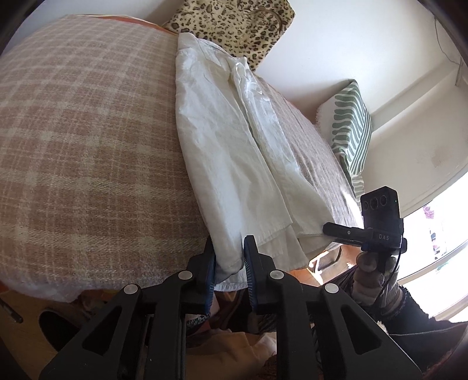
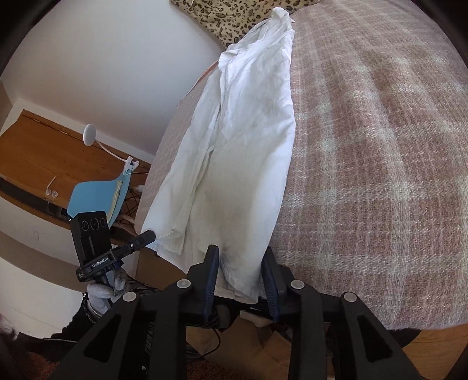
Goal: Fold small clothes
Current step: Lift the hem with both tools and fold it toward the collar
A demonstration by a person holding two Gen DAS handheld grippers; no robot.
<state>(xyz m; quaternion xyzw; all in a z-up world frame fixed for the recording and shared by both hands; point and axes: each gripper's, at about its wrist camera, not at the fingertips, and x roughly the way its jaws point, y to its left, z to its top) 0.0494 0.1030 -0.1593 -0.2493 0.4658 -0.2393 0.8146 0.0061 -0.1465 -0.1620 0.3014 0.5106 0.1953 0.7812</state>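
Both pairs of jaws stand partly apart with the near hem of the white shirt (image 1: 231,163) between them. Starting on your left: your left gripper (image 1: 229,257) angles down toward the near edge of the bed, its two black fingers (image 1: 209,254) bracketing the left corner of the hem. The left pad lies against the cloth and the right pad sits close beside the fold, but whether the pads actually pinch the fabric you cannot tell from this view. In the right wrist view that same gripper shows as a black body with three lenses, carried in your gloved left hand (image 2: 102,295), one finger tip reaching to the shirt's lower left corner. The shirt itself lies lengthwise on the pink plaid blanket (image 1: 82,140), already doubled along its length, collar end far away near the leopard-print cushion (image 1: 234,23) and the hem hanging slightly over the bed's near edge. A green-striped pillow (image 1: 351,128) sits at the bed's far right side against the wall. Moving to your right: your right gripper (image 2: 239,266) also tilts downward at the hem, its fingers straddling the right corner of the cloth; the gap here is a little wider, the fabric fills most of it, and again a firm grip cannot be confirmed. From the left wrist view, your gloved right hand (image 1: 374,280) holds that gripper just beside the shirt's lower right corner.
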